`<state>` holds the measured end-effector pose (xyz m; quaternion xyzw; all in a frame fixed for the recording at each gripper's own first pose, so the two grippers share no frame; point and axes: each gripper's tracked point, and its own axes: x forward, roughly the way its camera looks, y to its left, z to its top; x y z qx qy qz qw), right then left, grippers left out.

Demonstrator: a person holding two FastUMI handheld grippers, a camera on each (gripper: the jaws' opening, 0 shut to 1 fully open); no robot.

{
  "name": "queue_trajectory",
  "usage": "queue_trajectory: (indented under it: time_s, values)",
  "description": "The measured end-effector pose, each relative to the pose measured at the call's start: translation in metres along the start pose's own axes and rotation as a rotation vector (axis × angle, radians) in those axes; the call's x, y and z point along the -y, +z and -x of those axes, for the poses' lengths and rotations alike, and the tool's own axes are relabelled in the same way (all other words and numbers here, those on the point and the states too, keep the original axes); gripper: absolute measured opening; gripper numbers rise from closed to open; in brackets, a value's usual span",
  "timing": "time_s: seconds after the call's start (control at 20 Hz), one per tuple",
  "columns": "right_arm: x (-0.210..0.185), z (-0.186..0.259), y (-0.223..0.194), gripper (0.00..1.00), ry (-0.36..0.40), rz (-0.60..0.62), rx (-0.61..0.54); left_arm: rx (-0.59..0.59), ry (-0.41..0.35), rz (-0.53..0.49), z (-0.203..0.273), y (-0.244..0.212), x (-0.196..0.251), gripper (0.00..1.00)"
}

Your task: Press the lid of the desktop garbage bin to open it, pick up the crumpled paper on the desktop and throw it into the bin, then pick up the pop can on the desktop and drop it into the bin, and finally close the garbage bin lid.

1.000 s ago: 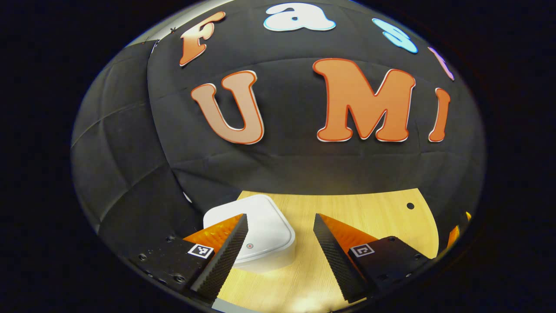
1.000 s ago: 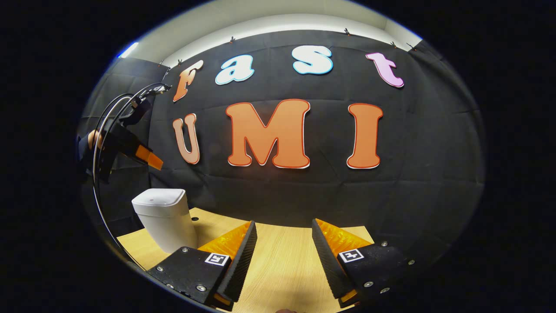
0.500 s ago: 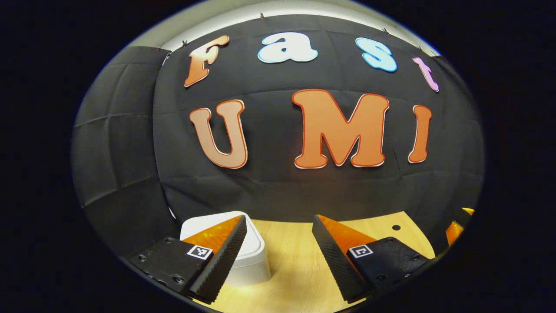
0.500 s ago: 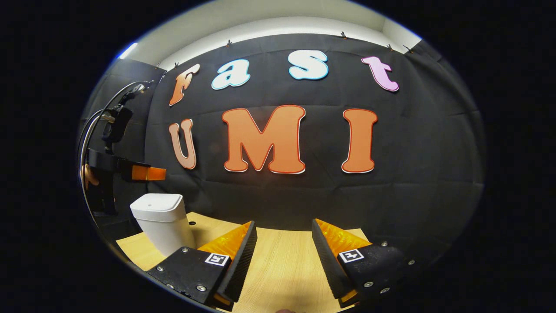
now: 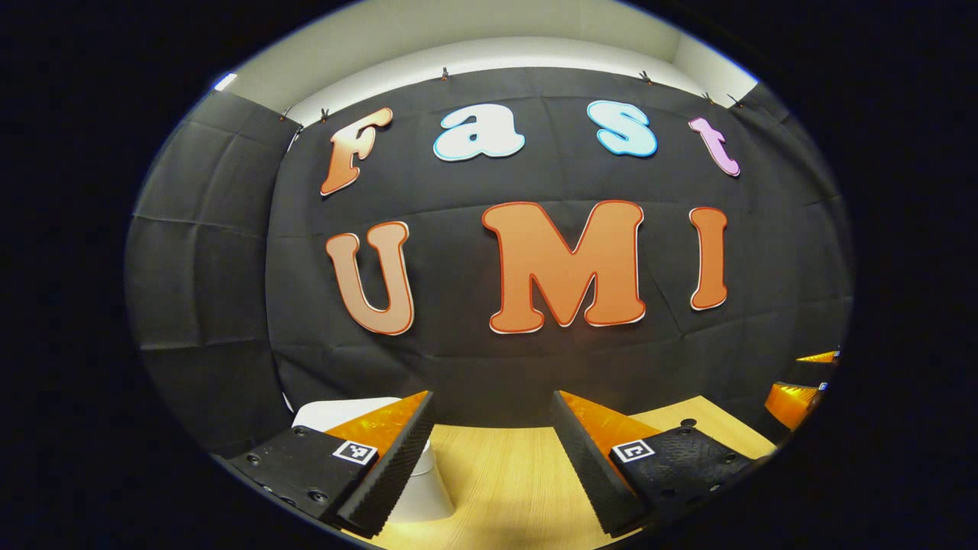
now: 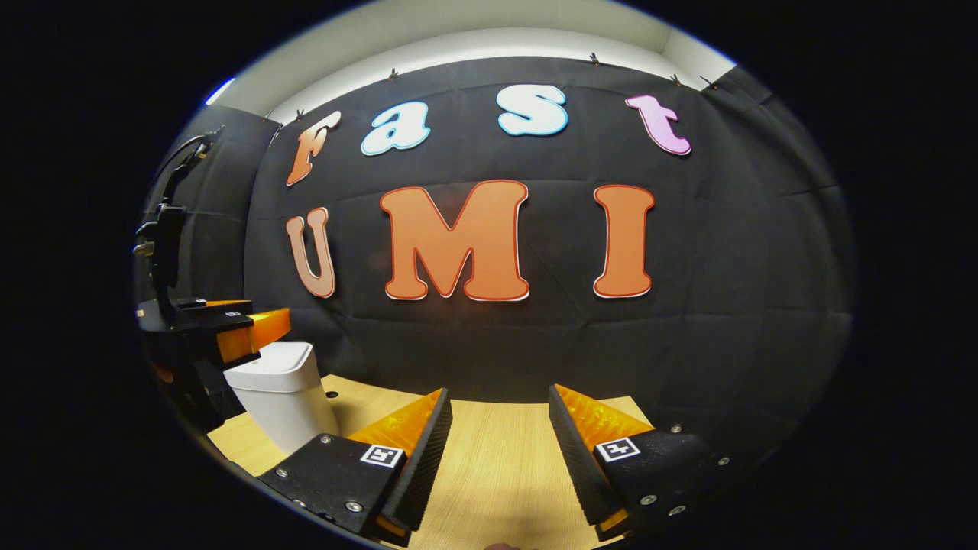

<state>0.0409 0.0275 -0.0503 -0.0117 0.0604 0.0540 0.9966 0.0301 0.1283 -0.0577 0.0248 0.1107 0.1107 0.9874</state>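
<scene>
The white desktop bin (image 6: 279, 389) stands on the wooden table (image 6: 497, 466) at the left of the right gripper view, lid down. My left gripper (image 6: 256, 325) hovers level at the height of that lid, by its near-left edge; I cannot tell if it touches. In the left gripper view the bin (image 5: 328, 412) peeks out behind the left finger, and the left gripper (image 5: 492, 396) is open with nothing between its fingers. My right gripper (image 6: 497, 389) is open over bare table, to the right of the bin. The right gripper (image 5: 802, 378) also shows at the far right edge.
The booth's black cloth wall closes off the back of the table just beyond the bin. A small round hole (image 6: 331, 395) sits in the tabletop behind the bin. Cables (image 6: 164, 221) rise from the left gripper's body.
The left gripper has come down from above the bin to lid height and levelled out, so the bin slid low and left in its view. The right gripper barely moved.
</scene>
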Motion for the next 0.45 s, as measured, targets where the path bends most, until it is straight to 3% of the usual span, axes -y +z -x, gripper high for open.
queue_trajectory:
  time_s: [0.1, 0.15, 0.2, 0.25, 0.45]
  values:
    - [-0.001, -0.001, -0.003, 0.76, -0.004, 0.006, -0.002, -0.005, -0.018, 0.019, 0.002, -0.005, 0.010, 1.00]
    - [-0.002, 0.000, -0.004, 0.76, -0.004, 0.005, -0.005, -0.004, -0.022, 0.024, 0.002, -0.006, 0.013, 0.95]
    - [-0.003, -0.001, -0.006, 0.76, -0.004, 0.004, -0.008, -0.011, -0.029, 0.029, 0.004, -0.010, 0.017, 1.00]
    - [-0.004, 0.000, -0.007, 0.76, -0.003, 0.005, -0.010, -0.007, -0.030, 0.034, 0.009, -0.014, 0.021, 0.95]
    - [-0.005, 0.001, -0.013, 0.76, -0.013, 0.015, -0.015, -0.012, -0.037, 0.054, 0.015, -0.030, 0.028, 0.95]
